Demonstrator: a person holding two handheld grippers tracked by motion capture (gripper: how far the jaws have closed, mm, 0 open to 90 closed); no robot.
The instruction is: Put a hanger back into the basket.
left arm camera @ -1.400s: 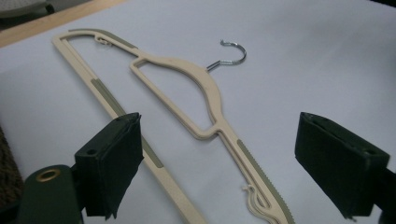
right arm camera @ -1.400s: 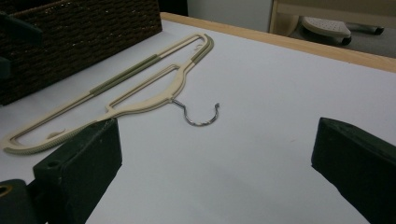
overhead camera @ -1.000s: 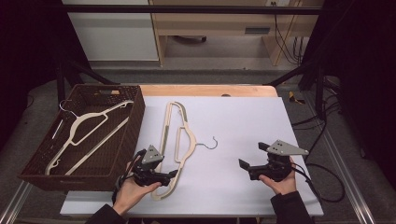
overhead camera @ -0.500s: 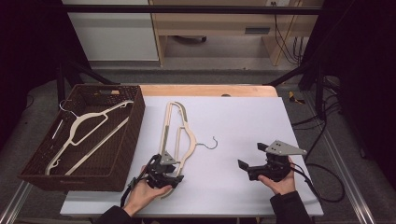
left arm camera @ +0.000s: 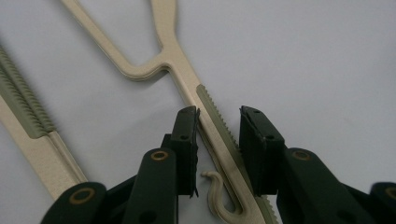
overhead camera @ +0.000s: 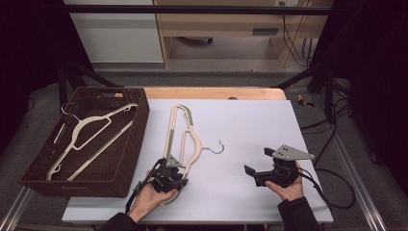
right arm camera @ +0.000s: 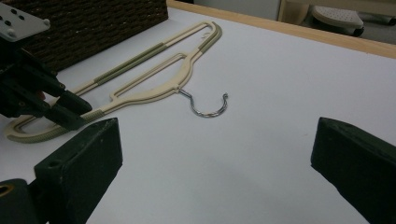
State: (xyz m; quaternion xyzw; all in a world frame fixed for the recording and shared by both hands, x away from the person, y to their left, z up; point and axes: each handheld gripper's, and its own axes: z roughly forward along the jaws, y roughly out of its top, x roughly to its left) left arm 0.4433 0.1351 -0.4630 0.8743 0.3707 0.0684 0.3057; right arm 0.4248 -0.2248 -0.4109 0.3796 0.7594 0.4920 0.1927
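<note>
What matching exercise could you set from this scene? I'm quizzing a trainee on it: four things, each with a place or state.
Things:
1. left tool
2. right tool
3. hanger on the table
4. hanger in the basket

Places or states:
A. lies inside the brown woven basket
B. open over bare table, holding nothing
C. lies on the white table, metal hook pointing toward the right tool
D. jaws astride the ribbed shoulder of a hanger, not yet closed on it

Pairs: 1-D, 2-B, 3-C, 4-A

Hanger point(overhead camera: 183, 139) on table point(overhead camera: 250, 125), right of basket point(overhead camera: 137, 130).
</note>
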